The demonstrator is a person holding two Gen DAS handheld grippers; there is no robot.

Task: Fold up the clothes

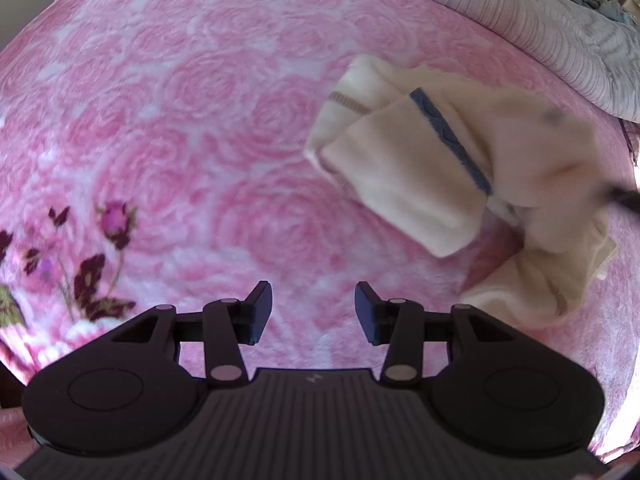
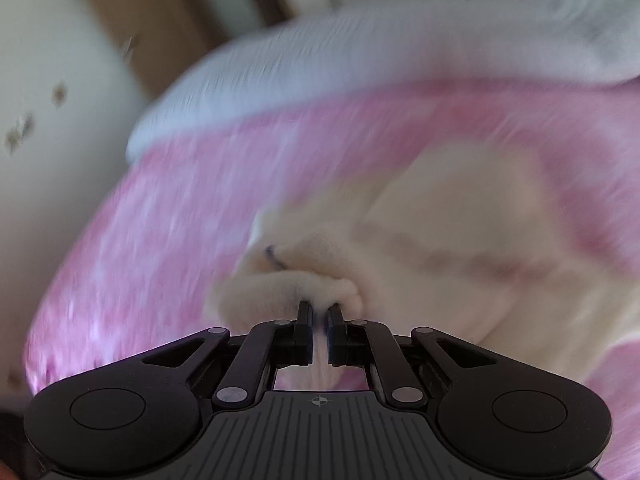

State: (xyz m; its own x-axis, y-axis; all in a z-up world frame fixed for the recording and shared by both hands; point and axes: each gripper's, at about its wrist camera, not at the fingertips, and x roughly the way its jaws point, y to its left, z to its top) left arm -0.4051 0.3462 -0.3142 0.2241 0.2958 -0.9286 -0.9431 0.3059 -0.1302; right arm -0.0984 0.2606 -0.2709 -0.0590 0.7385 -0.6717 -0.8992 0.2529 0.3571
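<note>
Left wrist view: left gripper (image 1: 314, 312) hung w/ jaws parted & nothing btwn them, over bare pink rose blanket (image 1: 192, 120). Cream garment (image 1: 436, 176), part-folded, lay up and to the right of those jaws, toward the bed's far-right edge by the striped bedding (image 1: 532, 36); its long axis ran diagonally. Right wrist view (blurred): right gripper (image 2: 319, 312) was clamped on a bunched fold of the garment (image 2: 460, 248), so right hand was nearer; left likely had to reach right.

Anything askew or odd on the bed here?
The cream garment lies in a loose, lopsided bundle on the pink blanket, one end bunched in the shut right tool. The left tool is open and empty. Nothing looks damaged.
</note>
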